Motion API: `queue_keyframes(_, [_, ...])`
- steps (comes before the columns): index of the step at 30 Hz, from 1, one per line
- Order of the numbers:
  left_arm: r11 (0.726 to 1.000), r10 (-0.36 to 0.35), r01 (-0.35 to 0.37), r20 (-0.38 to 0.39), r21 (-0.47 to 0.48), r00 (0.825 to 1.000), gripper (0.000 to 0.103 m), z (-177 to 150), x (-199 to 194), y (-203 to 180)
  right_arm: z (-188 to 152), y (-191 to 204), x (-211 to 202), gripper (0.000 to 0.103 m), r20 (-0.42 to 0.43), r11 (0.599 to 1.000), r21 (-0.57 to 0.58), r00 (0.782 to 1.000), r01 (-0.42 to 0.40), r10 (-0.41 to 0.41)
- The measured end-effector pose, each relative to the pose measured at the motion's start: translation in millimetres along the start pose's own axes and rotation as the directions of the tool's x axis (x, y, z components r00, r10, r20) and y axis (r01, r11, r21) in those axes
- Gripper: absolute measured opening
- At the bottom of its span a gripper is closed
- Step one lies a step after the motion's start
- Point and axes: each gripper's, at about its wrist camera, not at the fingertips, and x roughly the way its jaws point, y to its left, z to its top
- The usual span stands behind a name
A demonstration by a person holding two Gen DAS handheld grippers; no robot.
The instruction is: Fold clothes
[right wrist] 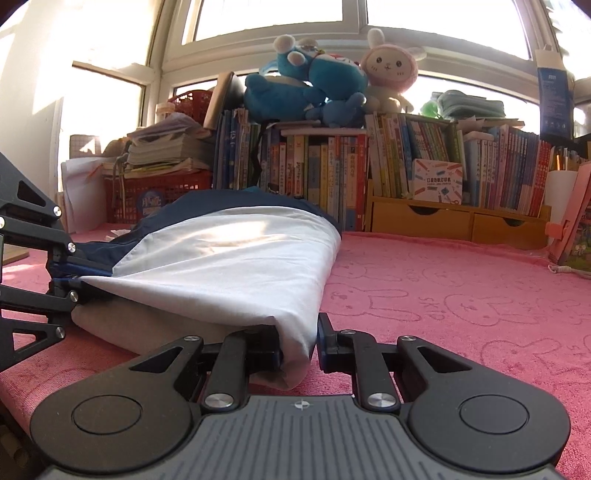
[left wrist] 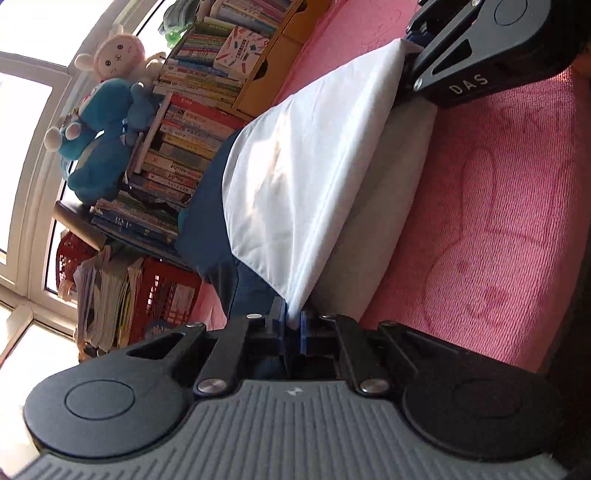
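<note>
Left wrist view, rolled steeply sideways: left gripper with jaws narrowed to a sliver, pinching one corner of the white and navy garment. Garment stretched along the pink blanket, white layer uppermost, navy layer showing on the side toward the row of books. At the garment's far corner, the right gripper clamped on the cloth, "DAS" lettered on its arm. Beyond the garment, a blue plush toy and a pink-hooded rabbit plush atop the books, a red crate beside them.

Right wrist view, held level: right gripper with jaws narrow, closed on a thick folded corner of the garment. Left gripper gripping the garment's other near corner, by the frame's edge. Only here: rabbit outlines pressed into the blanket, wooden drawers under the books behind the garment, and windows above the plush toys.
</note>
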Motion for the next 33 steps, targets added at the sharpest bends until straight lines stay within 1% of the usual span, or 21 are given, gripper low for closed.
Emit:
queue_keyframes(3, [0.998, -0.005, 0.004, -0.026, -0.070, 1.000, 0.005, -9.3, 0.7, 1.1, 0.7, 1.0, 0.9, 0.019, -0.004, 1.000, -0.011, 1.000, -0.001, 0.001])
queue_keyframes(6, [0.995, 0.002, -0.004, -0.027, -0.101, 1.000, 0.002, -7.8, 0.9, -0.2, 0.6, 2.8, 1.1, 0.019, -0.006, 1.000, -0.028, 1.000, 0.000, 0.000])
queue_keyframes(10, [0.989, 0.004, -0.006, -0.016, -0.148, 1.000, 0.002, -7.8, -0.3, 3.3, 0.3, 4.7, 1.1, 0.019, -0.009, 0.999, -0.044, 1.000, 0.005, -0.005])
queue_keyframes(13, [0.986, 0.006, -0.008, -0.009, -0.164, 1.000, 0.002, -9.1, -1.9, 2.7, 0.4, 3.8, 1.9, 0.019, -0.023, 0.999, -0.053, 1.000, 0.009, -0.011])
queue_keyframes(17, [0.984, 0.014, -0.013, 0.007, -0.180, 1.000, 0.002, -11.4, -3.6, 2.0, -1.0, -6.1, 0.7, 0.028, -0.044, 0.999, -0.047, 0.999, 0.011, -0.013])
queue_keyframes(19, [0.981, 0.020, -0.017, 0.011, -0.192, 1.000, 0.002, -12.3, -3.4, 2.6, 0.0, -10.2, 0.8, 0.029, -0.051, 0.999, -0.037, 0.999, 0.003, -0.005])
queue_keyframes(22, [0.975, 0.029, -0.025, 0.016, -0.219, 0.999, 0.001, -13.3, -3.1, 3.4, 2.7, -7.1, 0.0, 0.029, -0.042, 0.999, -0.048, 0.999, 0.011, -0.013])
queue_keyframes(23, [0.972, 0.032, -0.028, 0.016, -0.235, 0.999, 0.001, -13.6, -3.1, 3.7, 3.9, -2.8, -0.8, 0.027, -0.034, 0.998, -0.066, 0.999, 0.006, -0.008])
queue_keyframes(24, [0.968, 0.037, -0.032, 0.014, -0.247, 0.999, 0.001, -13.7, -3.0, 4.1, 5.0, 2.1, -1.7, 0.021, -0.026, 0.996, -0.090, 1.000, -0.003, 0.001])
queue_keyframes(26, [0.967, 0.038, -0.033, 0.015, -0.251, 0.999, 0.001, -13.7, -3.6, 4.8, 7.1, 10.8, -2.3, 0.020, -0.012, 0.991, -0.136, 1.000, -0.012, 0.011])
queue_keyframes(27, [0.967, 0.038, -0.033, 0.015, -0.252, 0.999, 0.001, -13.6, -3.8, 5.1, 7.7, 10.7, -0.6, 0.020, -0.013, 0.991, -0.136, 1.000, -0.007, 0.005])
queue_keyframes(29, [0.967, 0.029, -0.024, 0.018, -0.253, 0.999, 0.002, -14.9, -5.0, 7.8, 10.3, -1.6, 4.4, 0.020, -0.042, 0.998, -0.068, 0.999, -0.016, 0.013])
queue_keyframes(30, [0.967, 0.024, -0.019, 0.020, -0.253, 1.000, 0.002, -15.6, -5.6, 9.1, 10.7, -5.3, 5.4, 0.021, -0.052, 0.998, -0.056, 0.998, -0.021, 0.018])
queue_keyframes(31, [0.964, 0.019, -0.014, 0.016, -0.265, 1.000, 0.002, -16.4, -6.5, 11.4, 10.6, -7.3, 5.7, 0.021, -0.058, 0.998, -0.059, 0.998, -0.026, 0.022])
queue_keyframes(33, [0.953, 0.013, -0.012, -0.001, -0.301, 1.000, 0.007, -17.1, -10.8, 17.4, 9.3, -5.1, 4.8, 0.021, -0.049, 0.996, -0.083, 0.998, -0.030, 0.026])
